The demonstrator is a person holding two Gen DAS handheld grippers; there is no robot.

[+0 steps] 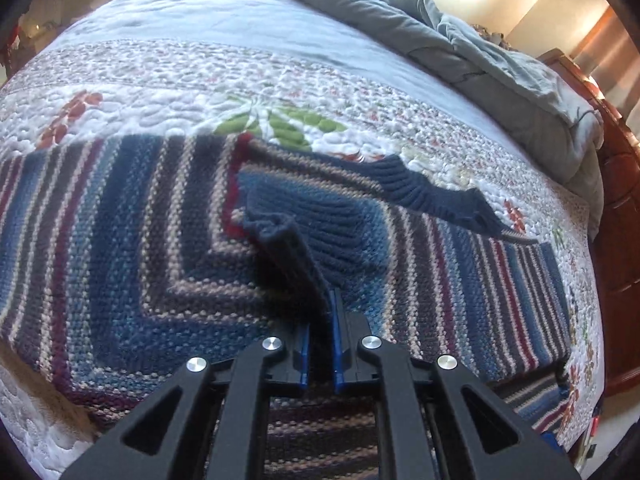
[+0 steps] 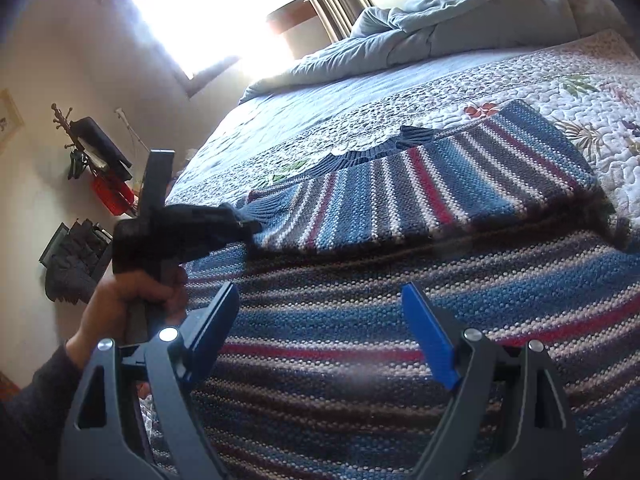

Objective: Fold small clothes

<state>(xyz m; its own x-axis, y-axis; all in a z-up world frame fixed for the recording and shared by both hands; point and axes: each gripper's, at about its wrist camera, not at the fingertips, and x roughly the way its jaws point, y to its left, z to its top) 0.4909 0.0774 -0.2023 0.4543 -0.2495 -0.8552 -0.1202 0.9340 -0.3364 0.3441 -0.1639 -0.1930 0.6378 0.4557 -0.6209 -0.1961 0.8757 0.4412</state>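
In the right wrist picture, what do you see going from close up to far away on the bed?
Right tool → striped sweater → flowery quilt → rumpled blue-grey blanket.

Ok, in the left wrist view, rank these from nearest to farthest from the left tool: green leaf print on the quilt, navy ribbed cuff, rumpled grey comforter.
1. Navy ribbed cuff: pinched in the left tool, dead ahead.
2. Green leaf print: beyond the striped sweater, centre of the quilt.
3. Rumpled grey comforter: far end of the bed, upper right.
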